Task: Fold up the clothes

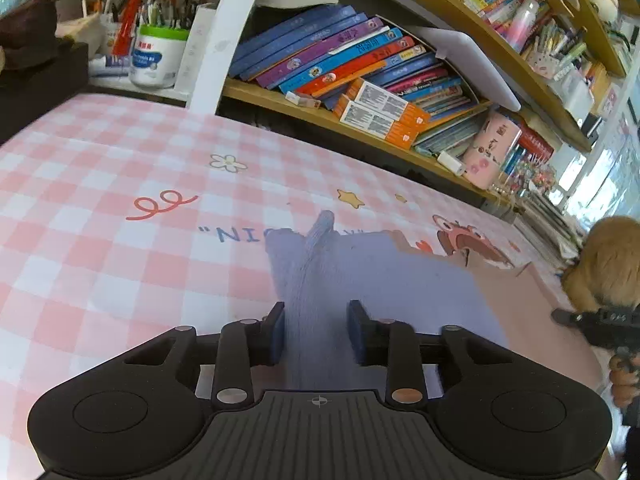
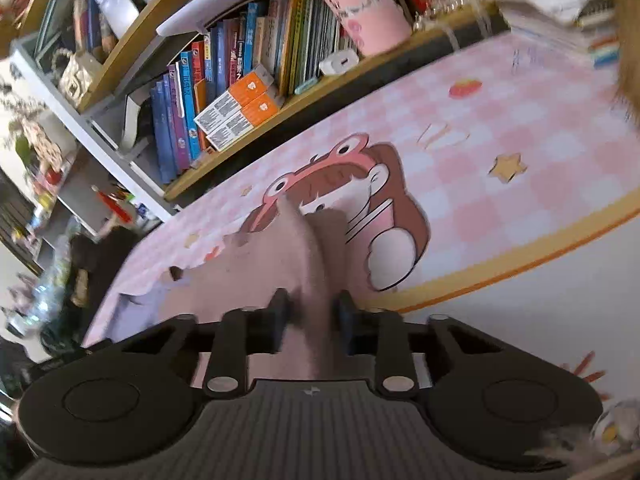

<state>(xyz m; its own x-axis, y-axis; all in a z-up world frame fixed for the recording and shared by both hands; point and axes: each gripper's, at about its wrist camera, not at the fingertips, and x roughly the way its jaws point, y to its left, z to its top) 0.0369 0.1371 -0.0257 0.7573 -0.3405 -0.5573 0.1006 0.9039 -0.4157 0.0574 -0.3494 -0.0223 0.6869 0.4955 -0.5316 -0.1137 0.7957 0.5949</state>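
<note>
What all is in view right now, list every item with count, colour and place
folded cloth: one, lilac-blue in the left view, pinkish in the right, on the table, running between both grippers' fingers
checked tablecloth: one, pink and white with cartoon prints, covering the table
wooden bookshelf: one, tan, behind the table, full of books
orange-and-white boxes: two, stacked on the lower shelf
white tub with green lid: one, far left, holding pens
left gripper: black, blue fingers apart
right gripper: black, fingers apart
</note>
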